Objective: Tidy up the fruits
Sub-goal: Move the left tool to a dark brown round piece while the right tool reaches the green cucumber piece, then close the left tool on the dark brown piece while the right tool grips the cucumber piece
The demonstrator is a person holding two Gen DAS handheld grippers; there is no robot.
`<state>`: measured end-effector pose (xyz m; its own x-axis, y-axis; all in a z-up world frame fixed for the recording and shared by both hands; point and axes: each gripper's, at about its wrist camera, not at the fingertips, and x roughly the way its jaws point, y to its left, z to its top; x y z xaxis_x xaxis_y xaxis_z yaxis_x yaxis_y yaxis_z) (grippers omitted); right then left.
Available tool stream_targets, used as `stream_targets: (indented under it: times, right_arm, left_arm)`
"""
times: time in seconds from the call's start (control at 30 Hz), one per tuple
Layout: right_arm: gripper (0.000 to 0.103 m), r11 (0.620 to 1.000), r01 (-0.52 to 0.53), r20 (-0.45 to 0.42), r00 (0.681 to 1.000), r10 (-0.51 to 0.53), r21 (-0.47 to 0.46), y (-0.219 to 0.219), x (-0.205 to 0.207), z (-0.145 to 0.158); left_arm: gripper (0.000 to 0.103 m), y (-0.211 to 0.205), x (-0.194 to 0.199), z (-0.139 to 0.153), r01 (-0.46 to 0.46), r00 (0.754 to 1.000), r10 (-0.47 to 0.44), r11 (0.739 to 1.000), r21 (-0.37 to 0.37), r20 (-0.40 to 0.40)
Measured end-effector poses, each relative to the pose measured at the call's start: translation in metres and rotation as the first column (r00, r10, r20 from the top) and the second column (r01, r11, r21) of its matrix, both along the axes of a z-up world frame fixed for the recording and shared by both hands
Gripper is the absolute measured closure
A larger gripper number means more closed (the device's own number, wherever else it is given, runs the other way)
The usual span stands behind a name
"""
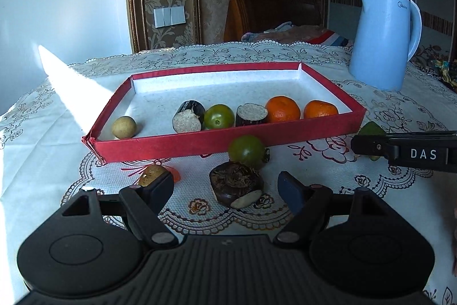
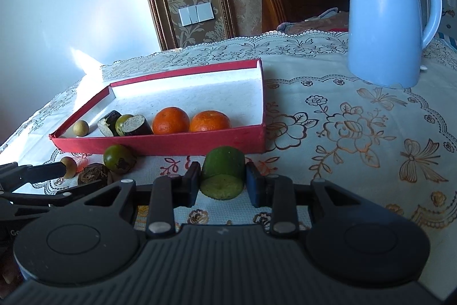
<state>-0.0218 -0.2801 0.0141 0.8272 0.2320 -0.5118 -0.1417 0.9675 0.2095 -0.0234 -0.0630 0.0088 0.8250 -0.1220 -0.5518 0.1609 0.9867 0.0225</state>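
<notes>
A red tray holds a small tan fruit, two dark cut pieces, a green fruit and two oranges. In front of the tray lie a green fruit, a dark brown cut piece and a small tan fruit. My left gripper is open, its fingers either side of the dark piece and apart from it. My right gripper is shut on a green cut piece just before the tray's front wall.
A light blue kettle stands at the back right on the lace tablecloth. A bed headboard and wall lie behind the table. The right gripper's finger reaches in at the right of the left wrist view.
</notes>
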Motion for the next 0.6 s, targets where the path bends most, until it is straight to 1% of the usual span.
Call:
stream_targets:
  times: [0.1,0.13,0.2,0.27,0.33,0.4,0.5,0.6]
  right_arm:
    - [0.071,1.000,-0.004,-0.004,1.000,0.004,0.014,-0.002,0.001,-0.001]
    - [0.071,1.000,-0.004,-0.004,1.000,0.004,0.018,-0.002,0.001,-0.002]
    - [0.071,1.000,-0.003,-0.005,1.000,0.003,0.025,-0.003,0.001,-0.002]
    - [0.071,1.000,-0.001,-0.004,1.000,0.001,0.030,-0.003,0.001,-0.002]
    - [0.071,1.000,0.000,-0.003,1.000,0.000,0.031,-0.003,0.000,-0.002]
    - [0.071,0.999,0.004,-0.001,1.000,-0.004,0.032,-0.004,0.000,-0.002]
    - [0.071,1.000,0.011,0.006,1.000,-0.011,0.025,-0.003,-0.001,-0.001]
    - [0.071,1.000,0.001,0.013,1.000,-0.001,0.022,0.002,-0.005,0.000]
  left_arm:
    - [0.024,-0.001,0.007,-0.003,-0.001,1.000,0.001,1.000,-0.003,-0.025]
    - [0.032,-0.002,0.009,-0.005,0.004,0.999,-0.004,1.000,0.002,-0.037]
    - [0.044,-0.004,0.011,-0.006,0.015,0.999,-0.015,1.000,0.009,-0.051]
    - [0.050,-0.005,0.011,-0.006,0.025,0.998,-0.025,1.000,0.008,-0.052]
    - [0.060,-0.009,0.010,-0.007,0.040,0.998,-0.039,0.999,0.019,-0.048]
    - [0.060,-0.011,0.009,-0.007,0.040,0.998,-0.039,0.999,0.033,-0.042]
    - [0.061,-0.010,0.009,-0.006,0.036,0.999,-0.035,0.999,0.019,-0.042]
    - [0.061,-0.010,0.004,-0.003,0.017,1.000,-0.016,1.000,0.022,-0.017]
